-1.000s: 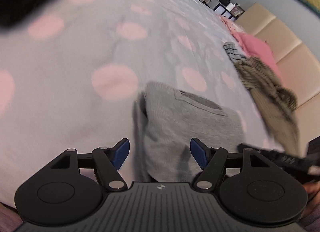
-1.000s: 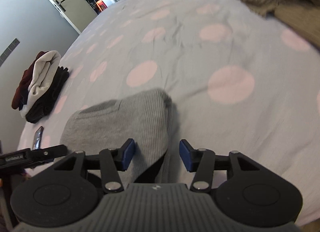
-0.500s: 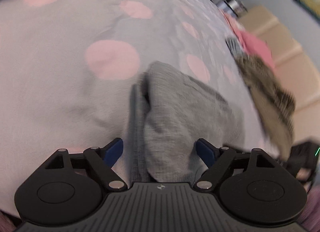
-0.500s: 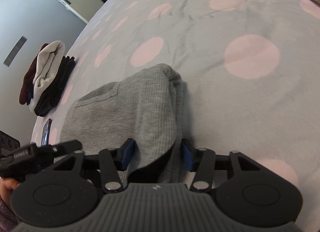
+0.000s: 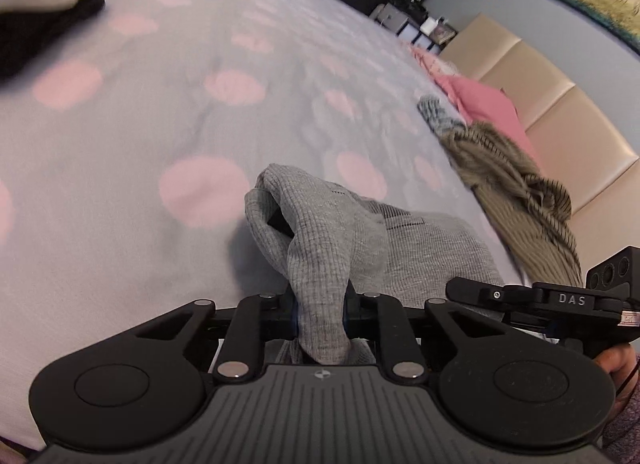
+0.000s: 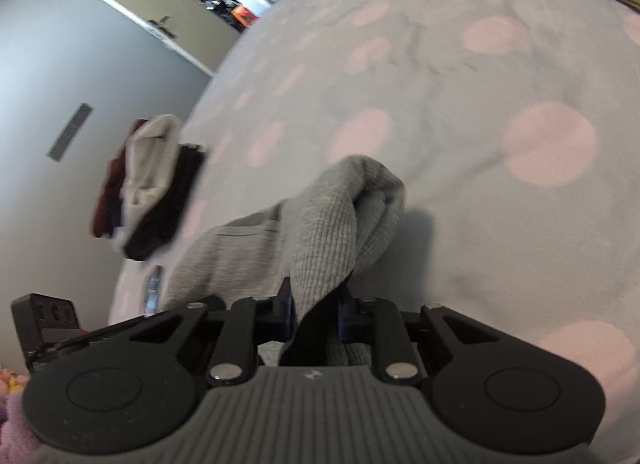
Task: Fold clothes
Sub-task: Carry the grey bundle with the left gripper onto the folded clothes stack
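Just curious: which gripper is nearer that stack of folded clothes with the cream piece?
Left. The left gripper has the folded stack on its own side; the right gripper sees it beyond the grey garment.

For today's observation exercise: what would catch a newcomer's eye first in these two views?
First, the grey knit garment, pinched by the left gripper and the right gripper and bunched up off the pink-dotted grey bedspread. Next, a folded pile of clothes at the bed's edge and a crumpled olive striped garment near the headboard.

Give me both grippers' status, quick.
Left gripper: closed on the grey knit garment.
Right gripper: closed on the same garment.
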`<action>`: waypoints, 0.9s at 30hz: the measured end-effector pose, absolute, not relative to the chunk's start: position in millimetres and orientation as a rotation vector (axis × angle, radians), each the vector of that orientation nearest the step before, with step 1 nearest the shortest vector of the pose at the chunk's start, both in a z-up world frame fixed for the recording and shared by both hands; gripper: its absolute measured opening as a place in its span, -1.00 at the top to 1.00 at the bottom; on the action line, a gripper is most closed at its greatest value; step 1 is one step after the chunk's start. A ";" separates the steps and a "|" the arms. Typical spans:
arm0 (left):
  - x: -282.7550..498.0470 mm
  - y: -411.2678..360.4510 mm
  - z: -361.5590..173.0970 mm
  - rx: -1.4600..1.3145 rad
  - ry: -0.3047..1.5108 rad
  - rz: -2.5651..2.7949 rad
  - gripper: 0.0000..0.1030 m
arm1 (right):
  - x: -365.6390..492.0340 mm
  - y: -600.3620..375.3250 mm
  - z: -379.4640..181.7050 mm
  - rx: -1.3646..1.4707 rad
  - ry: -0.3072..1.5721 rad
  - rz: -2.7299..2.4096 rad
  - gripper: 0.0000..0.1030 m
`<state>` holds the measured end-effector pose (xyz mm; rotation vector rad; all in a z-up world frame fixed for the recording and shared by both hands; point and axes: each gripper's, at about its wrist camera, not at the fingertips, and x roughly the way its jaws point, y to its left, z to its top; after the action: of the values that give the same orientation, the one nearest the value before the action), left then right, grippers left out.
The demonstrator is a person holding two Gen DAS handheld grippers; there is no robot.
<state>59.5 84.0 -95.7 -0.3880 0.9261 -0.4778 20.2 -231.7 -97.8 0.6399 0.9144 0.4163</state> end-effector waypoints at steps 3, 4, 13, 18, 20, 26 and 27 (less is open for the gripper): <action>63.1 108.0 -71.6 -0.423 0.904 -0.463 0.71 | 27.3 -215.4 -76.0 0.641 0.898 0.456 0.59; 65.0 117.4 -62.0 -0.428 0.894 -0.457 0.71 | 32.0 -208.7 -67.8 0.648 0.890 0.473 0.60; 100.0 221.0 40.8 -0.421 0.775 -0.380 0.71 | 98.1 -105.0 19.8 0.660 0.827 0.651 0.59; 132.3 286.7 88.5 -0.426 0.721 -0.312 0.71 | 144.5 -35.1 62.8 0.673 0.784 0.747 0.59; 147.8 314.4 99.6 -0.461 0.702 -0.290 0.71 | 164.4 -5.3 75.8 0.667 0.768 0.773 0.59; 201.4 383.2 96.8 -0.510 0.688 -0.200 0.71 | 228.3 83.8 88.7 0.625 0.766 0.833 0.59; 210.2 391.7 93.1 -0.507 0.691 -0.183 0.71 | 238.4 98.0 87.0 0.624 0.773 0.839 0.59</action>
<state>210.2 391.7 93.1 -0.5068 0.6906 -0.1827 238.4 98.0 87.0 0.6239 0.7731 0.8395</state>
